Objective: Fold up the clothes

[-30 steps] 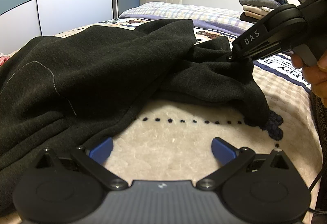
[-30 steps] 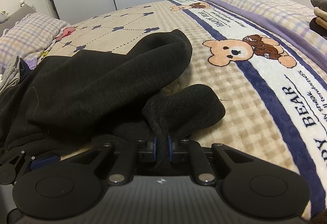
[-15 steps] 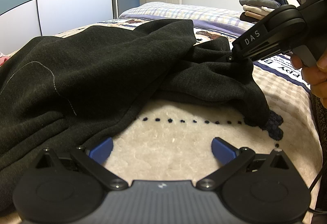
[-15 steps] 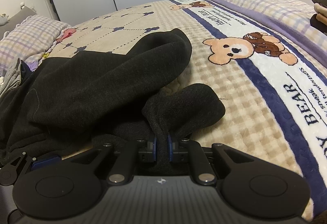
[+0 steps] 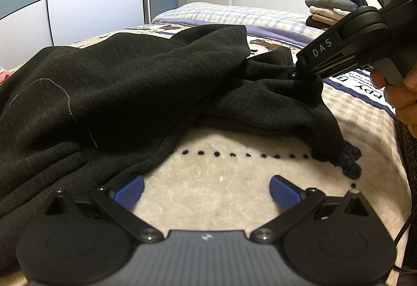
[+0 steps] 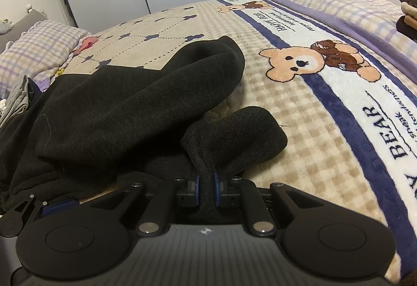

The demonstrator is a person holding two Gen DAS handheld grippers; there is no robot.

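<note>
Fleece of a thick, dark kind makes up the garment (image 5: 125, 93), which is spread in loose heaps on the bed blanket (image 6: 299, 114), its bulk toward the left and one bunched end trailing to the right. It is judged to be soft and limp, with no stiffness to hold a shape, fairly weighty for clothing, and not slippery against the plush blanket, so dragging is likely to be resisted and lifting preferred. Hold is best taken at an edge or corner, such as the hem or a cuff, where a thin fold can be pinched; the stitched line near the left may be taken as a guide to the seams.

A fold of the garment is pinched by the right gripper (image 6: 206, 188), whose blue pads (image 6: 197, 188) are drawn nearly together with cloth pressed between them. The left gripper (image 5: 207, 190) is spread wide above bare blanket, just beside the garment's near edge, and nothing is held by it. A stack of folded clothes (image 5: 331, 4) is seen well apart at the far side.
</note>
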